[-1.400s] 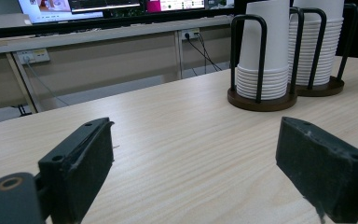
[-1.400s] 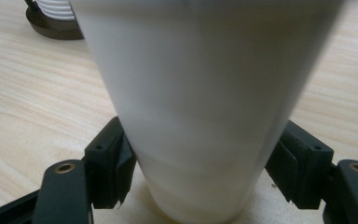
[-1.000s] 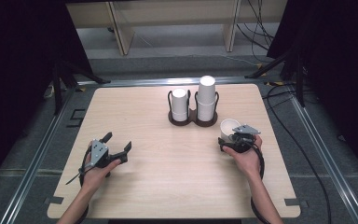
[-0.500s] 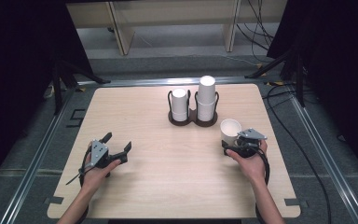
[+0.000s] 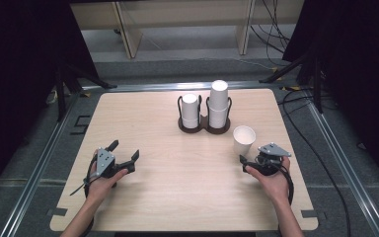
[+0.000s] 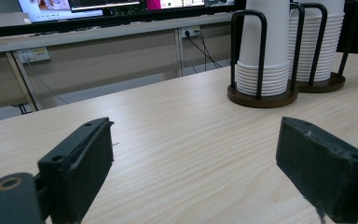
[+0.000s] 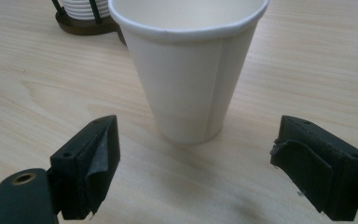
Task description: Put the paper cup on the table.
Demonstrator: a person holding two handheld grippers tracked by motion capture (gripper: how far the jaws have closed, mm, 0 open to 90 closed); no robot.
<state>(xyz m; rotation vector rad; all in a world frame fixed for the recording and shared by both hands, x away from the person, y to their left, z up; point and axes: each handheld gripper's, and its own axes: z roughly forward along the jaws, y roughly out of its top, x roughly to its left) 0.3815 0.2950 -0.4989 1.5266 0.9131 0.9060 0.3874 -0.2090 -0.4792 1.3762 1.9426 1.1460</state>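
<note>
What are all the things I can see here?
Cup: one, white, upright on the table, open side up, just ahead of the right hand-held gripper.
Cup stacks: two, white, upside down in the holder.
Holder: one, dark, at the table's far middle.
Table: one, light wood.
Cables: several, black, on the floor behind.
Left hand-held gripper: one, black, open, near left.
Right hand-held gripper: one, black, open, near right.

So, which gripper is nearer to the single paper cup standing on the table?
Right. The right gripper sits just short of the paper cup, jaws open; the left gripper rests far across the table.
</note>
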